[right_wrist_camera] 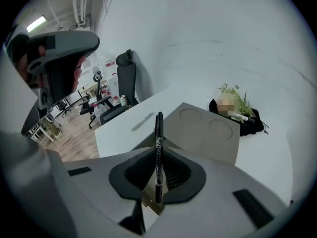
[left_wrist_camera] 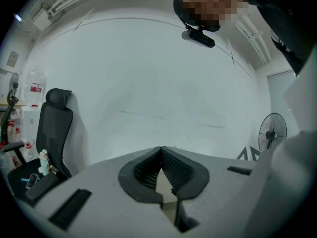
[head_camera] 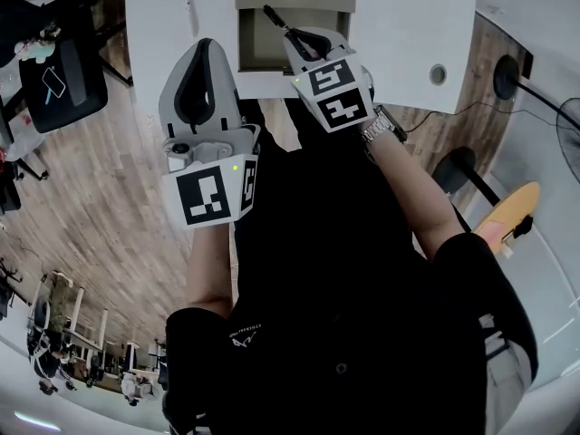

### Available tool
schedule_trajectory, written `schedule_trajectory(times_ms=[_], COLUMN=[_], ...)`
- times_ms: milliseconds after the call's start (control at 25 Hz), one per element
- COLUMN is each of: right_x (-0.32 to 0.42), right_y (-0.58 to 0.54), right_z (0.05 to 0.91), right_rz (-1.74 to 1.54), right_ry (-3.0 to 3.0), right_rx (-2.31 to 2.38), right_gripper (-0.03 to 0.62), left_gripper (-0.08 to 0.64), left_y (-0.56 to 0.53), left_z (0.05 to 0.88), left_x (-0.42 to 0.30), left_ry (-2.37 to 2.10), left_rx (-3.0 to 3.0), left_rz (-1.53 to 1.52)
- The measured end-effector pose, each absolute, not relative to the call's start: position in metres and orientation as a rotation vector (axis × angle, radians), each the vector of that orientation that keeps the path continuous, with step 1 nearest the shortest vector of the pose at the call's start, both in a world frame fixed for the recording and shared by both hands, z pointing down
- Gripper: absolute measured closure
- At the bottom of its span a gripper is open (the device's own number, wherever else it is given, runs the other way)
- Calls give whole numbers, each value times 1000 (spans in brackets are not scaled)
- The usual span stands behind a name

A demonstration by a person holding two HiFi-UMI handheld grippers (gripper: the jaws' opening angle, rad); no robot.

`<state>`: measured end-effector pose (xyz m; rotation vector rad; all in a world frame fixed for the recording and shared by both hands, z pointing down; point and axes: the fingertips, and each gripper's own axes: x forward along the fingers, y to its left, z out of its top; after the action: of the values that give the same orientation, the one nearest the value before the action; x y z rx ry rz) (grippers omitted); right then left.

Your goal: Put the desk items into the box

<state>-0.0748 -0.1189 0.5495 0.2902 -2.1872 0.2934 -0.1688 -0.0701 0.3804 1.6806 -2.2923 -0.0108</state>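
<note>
Left tongs are pressed tip to tip on nothing; right tongs are clamped on a black marker pen at the box.

From the head view I see the left tongs held up just left of the cardboard box; their own view looks at a pale wall, with a black office chair at its left. A pale pen lies on the white tabletop, left of the box. The box stands open on the tabletop; its inside looks dark and I cannot tell what lies in it. The marker pen runs lengthwise between the right tongs, its far end sticking out past the tips over the box's opening. One box flap carries two round marks, and a dark bundle with green sprigs lies beyond it.
</note>
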Motion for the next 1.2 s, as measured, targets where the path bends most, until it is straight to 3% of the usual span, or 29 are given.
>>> schedule_trajectory(times_ms=[1200], right_x=[-72], right_y=[-107], right_z=[660], right_rz=[246], right_ry=[-1961], right_rx=[168], right_gripper=[551], left_gripper=[552], left_y=[-37], left_z=[436], left_x=[-185], left_ry=[-2252], left_rx=[1515], left_rz=[29])
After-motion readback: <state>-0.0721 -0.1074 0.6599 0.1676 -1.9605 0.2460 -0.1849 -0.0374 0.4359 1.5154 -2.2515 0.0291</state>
